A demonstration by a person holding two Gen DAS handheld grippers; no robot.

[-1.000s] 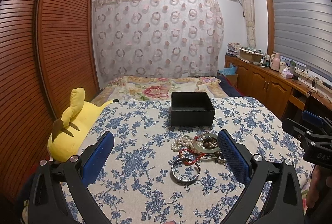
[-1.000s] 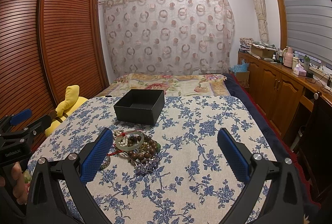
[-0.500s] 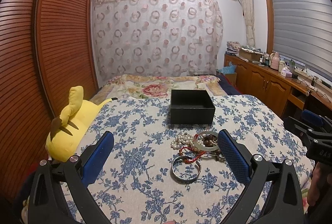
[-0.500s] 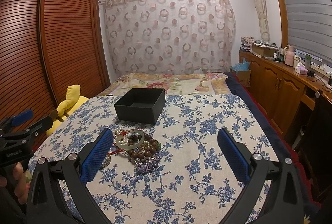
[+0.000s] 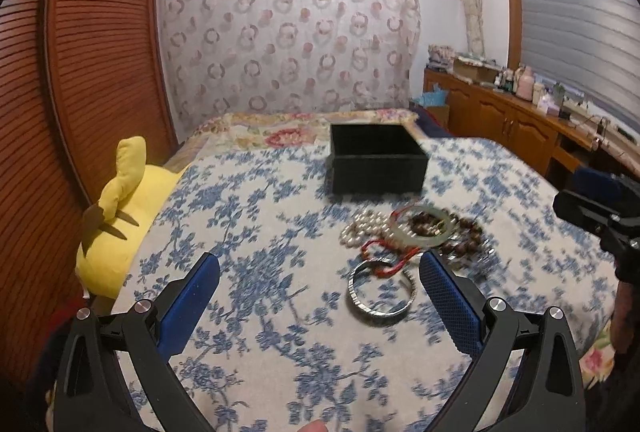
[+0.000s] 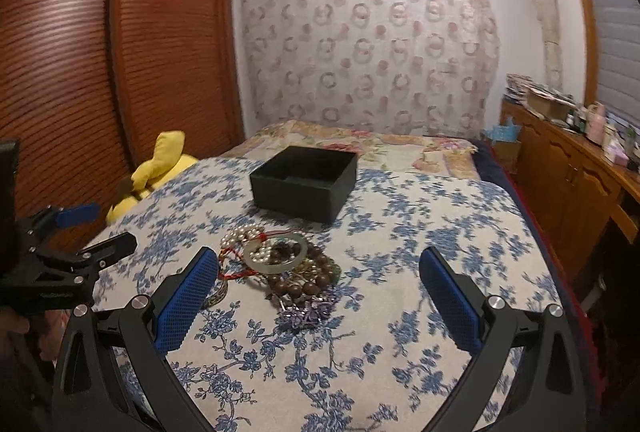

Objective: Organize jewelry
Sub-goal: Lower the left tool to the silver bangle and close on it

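Note:
A pile of jewelry lies on the blue-flowered bedspread: a pale jade bangle (image 5: 423,228) (image 6: 276,251), a pearl string (image 5: 362,230), brown wooden beads (image 6: 301,286), a red cord (image 5: 384,260) and a silver bangle (image 5: 380,291). An open black box (image 5: 376,163) (image 6: 305,181) stands behind the pile. My left gripper (image 5: 320,296) is open and empty, just short of the silver bangle. My right gripper (image 6: 320,292) is open and empty, with the pile between its fingers and slightly ahead.
A yellow plush toy (image 5: 120,220) lies at the bed's left edge by the wooden wardrobe (image 5: 80,71). A wooden cabinet (image 6: 572,183) with clutter runs along the right wall. The bedspread (image 6: 420,232) extends right of the pile.
Both grippers have moved forward and lower toward the jewelry pile, which now looks larger. Both stay open. The jewelry and box have not moved.

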